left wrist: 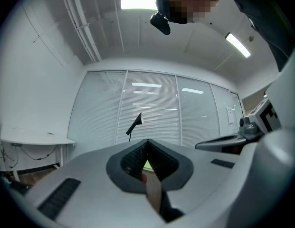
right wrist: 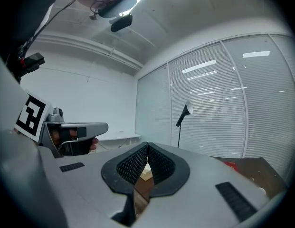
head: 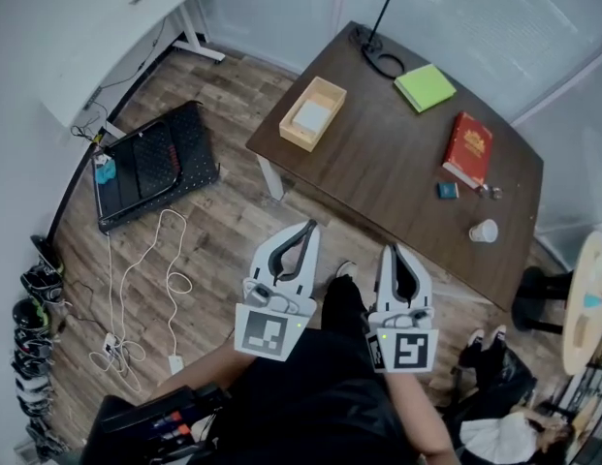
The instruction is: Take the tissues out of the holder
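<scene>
The wooden tissue holder sits at the far left end of the brown table, with white tissues lying in it. Both grippers hover over the floor short of the table's near edge, pointing toward it. My left gripper is shut, its fingertips meeting with nothing between them; the same shows in its own view. My right gripper is also shut and empty. A corner of the holder peeks through the gap below the right jaws.
On the table are a green pad, a red book, a white cup and a black lamp base. On the floor lie a black perforated board and white cables. A white desk stands at the back left.
</scene>
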The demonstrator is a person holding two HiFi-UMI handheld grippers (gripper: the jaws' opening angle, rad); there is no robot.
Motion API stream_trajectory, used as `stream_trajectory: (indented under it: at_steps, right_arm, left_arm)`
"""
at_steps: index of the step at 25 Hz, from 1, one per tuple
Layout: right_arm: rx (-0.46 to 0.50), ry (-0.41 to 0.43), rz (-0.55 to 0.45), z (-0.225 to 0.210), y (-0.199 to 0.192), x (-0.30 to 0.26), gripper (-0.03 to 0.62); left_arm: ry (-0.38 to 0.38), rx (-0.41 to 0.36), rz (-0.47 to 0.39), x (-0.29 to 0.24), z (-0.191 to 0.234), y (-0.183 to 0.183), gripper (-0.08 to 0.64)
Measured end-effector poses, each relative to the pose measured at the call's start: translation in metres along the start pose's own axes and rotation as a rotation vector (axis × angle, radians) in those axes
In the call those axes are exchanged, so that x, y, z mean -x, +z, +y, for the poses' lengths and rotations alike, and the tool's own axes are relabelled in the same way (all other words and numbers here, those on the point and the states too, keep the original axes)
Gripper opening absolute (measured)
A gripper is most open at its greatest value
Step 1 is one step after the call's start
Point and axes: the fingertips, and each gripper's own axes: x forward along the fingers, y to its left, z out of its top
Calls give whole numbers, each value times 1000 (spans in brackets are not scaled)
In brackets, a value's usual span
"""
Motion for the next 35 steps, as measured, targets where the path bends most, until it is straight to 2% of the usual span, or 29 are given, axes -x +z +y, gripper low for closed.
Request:
stream_trajectory:
  at_steps: [6,15,24,35]
  right_arm:
    - [7,64,-11,-39,5,-31,11]
    - [-36,80,-4,-105,2,-74,11]
    - [-63,174,-16,-125,4,-111,11]
    - [-94,197,-11,-166,1,-129,11]
  left_arm:
    - [54,14,7,-48,-11,-7,-2]
    - [67,-10,30,-121,-28,-10,-2]
    - [104,-33,57,-162,-30,-11,-2]
    - [121,-58,63,-203,-51,-15,-2]
